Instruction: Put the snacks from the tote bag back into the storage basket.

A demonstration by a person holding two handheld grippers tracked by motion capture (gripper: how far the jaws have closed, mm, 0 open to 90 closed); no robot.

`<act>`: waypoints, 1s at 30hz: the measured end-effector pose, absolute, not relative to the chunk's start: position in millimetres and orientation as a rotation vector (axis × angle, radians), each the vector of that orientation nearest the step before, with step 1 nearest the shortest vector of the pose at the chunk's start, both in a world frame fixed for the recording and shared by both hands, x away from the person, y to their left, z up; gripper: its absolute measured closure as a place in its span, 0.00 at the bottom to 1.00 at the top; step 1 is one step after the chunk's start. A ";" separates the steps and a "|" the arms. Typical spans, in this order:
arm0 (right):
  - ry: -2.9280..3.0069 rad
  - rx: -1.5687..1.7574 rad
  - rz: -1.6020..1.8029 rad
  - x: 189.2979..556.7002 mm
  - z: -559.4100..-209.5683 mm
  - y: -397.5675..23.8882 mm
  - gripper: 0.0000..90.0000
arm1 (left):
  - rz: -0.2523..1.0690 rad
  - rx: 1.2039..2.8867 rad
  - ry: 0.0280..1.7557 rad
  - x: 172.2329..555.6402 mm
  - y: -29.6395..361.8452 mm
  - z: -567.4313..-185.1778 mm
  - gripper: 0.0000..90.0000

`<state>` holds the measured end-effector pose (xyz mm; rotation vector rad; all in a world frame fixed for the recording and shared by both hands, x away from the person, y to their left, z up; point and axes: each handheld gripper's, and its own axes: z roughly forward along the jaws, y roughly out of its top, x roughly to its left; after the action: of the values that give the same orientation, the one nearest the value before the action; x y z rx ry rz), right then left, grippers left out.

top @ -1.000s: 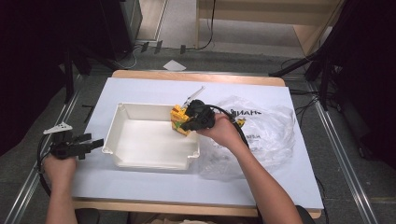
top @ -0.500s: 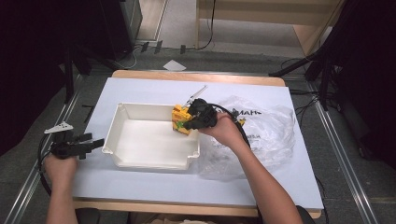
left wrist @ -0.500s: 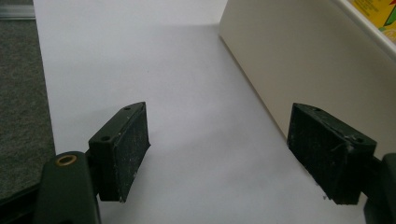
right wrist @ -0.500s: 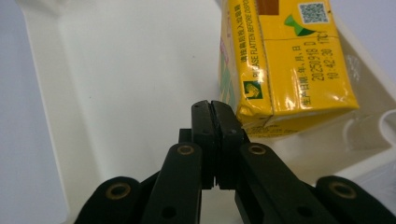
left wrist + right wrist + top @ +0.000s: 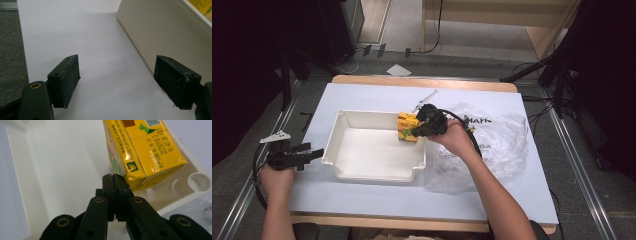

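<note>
Little has shifted since the earlier frames: the yellow drink carton (image 5: 407,128) sits at the same far right corner of the white plastic tray (image 5: 362,172), and the right claw (image 5: 414,132) remains pressed up against it, while the left claw (image 5: 314,153) keeps its place off the tray's left side. In the right gripper view the carton (image 5: 147,150) leans tilted over the tray's corner rim (image 5: 197,182), with the right claw (image 5: 115,182) clenched, its jaws closed flat on each other and pinching nothing that I can make out, their tips touching the carton's lower corner. So the carton looks delivered to the tray but not yet settled flat on its floor; nudging it down seems to be what is left. Apart from the carton, the tray holds nothing. In the left gripper view the left claw (image 5: 127,82) is released, jaws wide apart over the bare desk (image 5: 100,50) just beside the tray wall (image 5: 160,32). Right of the tray lies a crumpled clear plastic bag (image 5: 497,145) with dark lettering; its contents I cannot tell.
</note>
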<state>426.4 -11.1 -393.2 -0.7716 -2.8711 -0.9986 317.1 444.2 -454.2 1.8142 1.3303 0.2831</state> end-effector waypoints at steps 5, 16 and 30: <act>-2.862 -0.779 -0.992 428.9 -394.8 -13.7 1.00 | 0.282 1.813 1.330 317.0 444.2 -454.2 0.25; -2.863 -0.775 -0.989 430.0 -395.6 -15.0 0.98 | 0.281 1.816 1.330 317.2 444.3 -454.3 0.24; -2.842 -0.741 -0.997 429.0 -389.5 -16.8 0.91 | 0.278 1.817 1.331 317.3 444.7 -454.7 0.25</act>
<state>429.0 -16.8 -389.5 -0.7406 -2.8417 -0.9970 317.3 444.7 -454.7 1.8165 1.3314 0.2783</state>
